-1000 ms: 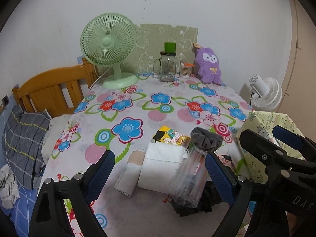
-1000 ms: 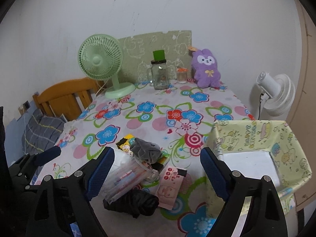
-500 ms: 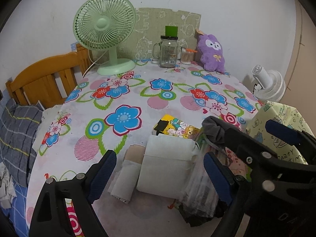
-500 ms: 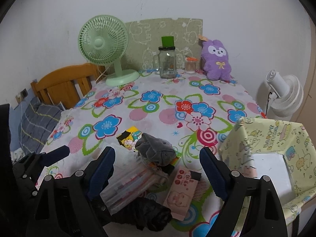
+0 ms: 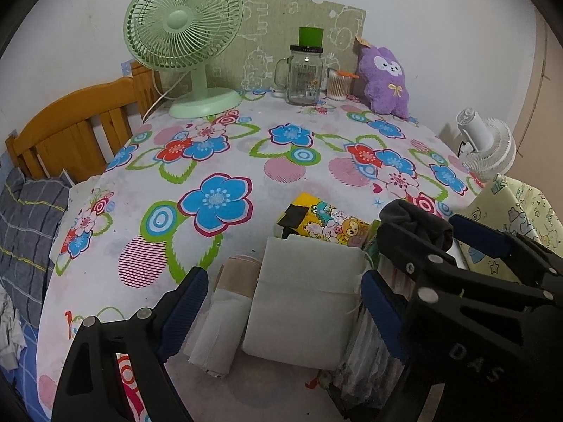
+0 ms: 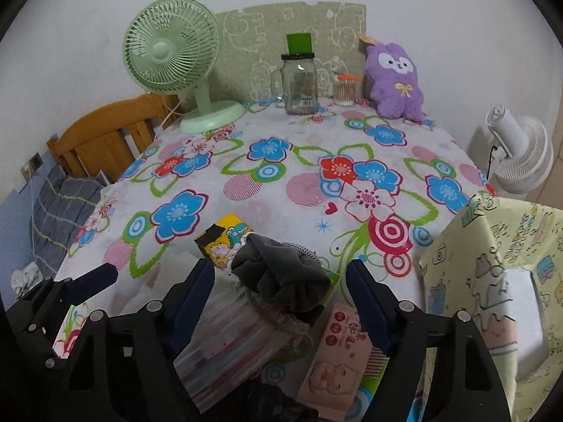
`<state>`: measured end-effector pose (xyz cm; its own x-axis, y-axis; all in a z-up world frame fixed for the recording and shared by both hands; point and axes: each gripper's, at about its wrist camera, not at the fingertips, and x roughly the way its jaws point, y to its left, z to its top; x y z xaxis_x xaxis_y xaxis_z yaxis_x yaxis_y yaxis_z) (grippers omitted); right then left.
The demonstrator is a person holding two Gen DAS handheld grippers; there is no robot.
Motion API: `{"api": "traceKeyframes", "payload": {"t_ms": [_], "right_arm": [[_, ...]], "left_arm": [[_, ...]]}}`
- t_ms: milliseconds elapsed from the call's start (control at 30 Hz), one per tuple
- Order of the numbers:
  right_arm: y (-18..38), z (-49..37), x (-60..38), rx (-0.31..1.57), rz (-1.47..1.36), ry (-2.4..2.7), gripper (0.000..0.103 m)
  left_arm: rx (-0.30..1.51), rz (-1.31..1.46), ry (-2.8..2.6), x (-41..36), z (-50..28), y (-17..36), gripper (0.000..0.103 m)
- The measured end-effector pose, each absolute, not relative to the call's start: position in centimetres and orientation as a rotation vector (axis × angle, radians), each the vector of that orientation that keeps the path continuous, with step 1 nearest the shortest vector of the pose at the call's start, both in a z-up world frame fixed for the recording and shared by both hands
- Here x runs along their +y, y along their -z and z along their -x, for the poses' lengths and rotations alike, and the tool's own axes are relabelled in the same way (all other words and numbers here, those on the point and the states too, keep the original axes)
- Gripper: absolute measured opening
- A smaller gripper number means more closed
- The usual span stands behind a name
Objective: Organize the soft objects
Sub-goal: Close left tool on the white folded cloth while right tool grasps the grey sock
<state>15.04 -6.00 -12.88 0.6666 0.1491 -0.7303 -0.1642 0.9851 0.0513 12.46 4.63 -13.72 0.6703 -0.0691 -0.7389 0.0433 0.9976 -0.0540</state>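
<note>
Right now both grippers hang low over a heap of small things at the near edge of the counter point(image 6: 288, 165), which has a cloth with big bright flowers on it.

The left gripper point(image 5: 285, 302) has its jaws wide open. A folded white cloth point(image 5: 306, 299) lies flat between them, and a beige roll point(image 5: 221, 323) lies just beside it on the left. The pads do not press on either one. The black frame of the right gripper point(image 6: 279, 292) crowds in from the right side of the left view and hides part of the heap.

That right gripper has open jaws too, and they have just been closing a little. A grey bundle of soft cloth point(image 6: 278, 270) sits on top of the heap between them, but the pads are not squeezing it. Under the bundle lies a clear plastic pouch point(image 6: 225, 355) with pens inside. A yellow cartoon pack point(image 6: 225, 239) peeks out behind it, and a pink card point(image 6: 337, 355) lies to the right.

A pale yellow box point(image 6: 492, 267) with little drawings stands just beside the counter on the right.

Far back by the wall stand a green fan point(image 5: 186, 45), a glass jar point(image 5: 304, 74), a small pot of cotton swabs point(image 5: 339, 84) and a purple plush toy point(image 5: 385, 81). A white fan point(image 6: 520, 154) stands off to the right. A wooden bed frame point(image 5: 74, 130) and a grey checked pillow point(image 5: 24, 232) show on the left.
</note>
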Motion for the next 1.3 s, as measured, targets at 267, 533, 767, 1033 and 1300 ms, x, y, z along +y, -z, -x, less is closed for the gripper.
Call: {"api": "traceKeyframes", "payload": {"t_ms": [267, 533, 767, 1033, 1300], "right_arm": [[14.0, -15.9, -6.4, 0.855, 0.019, -0.167, 0.05], [14.1, -15.9, -6.8, 0.854, 0.016, -0.164, 0.047], [14.0, -15.6, -6.8, 0.859, 0.016, -0.162, 0.047], [13.8, -15.0, -6.6, 0.853, 0.016, -0.166, 0.047], [12.8, -14.1, -6.4, 0.832, 0.015, -0.173, 0.047]], "left_arm": [[0.861, 0.025, 0.073, 4.1, -13.2, 14.6, 0.089], [0.889, 0.022, 0.101, 3.2, -13.7, 15.4, 0.077], [0.909, 0.031, 0.11, 3.3, -13.7, 15.5, 0.057], [0.89, 0.029, 0.119, 3.5, -13.2, 15.0, 0.045], [0.859, 0.02, 0.123, 3.5, -12.5, 14.0, 0.042]]}}
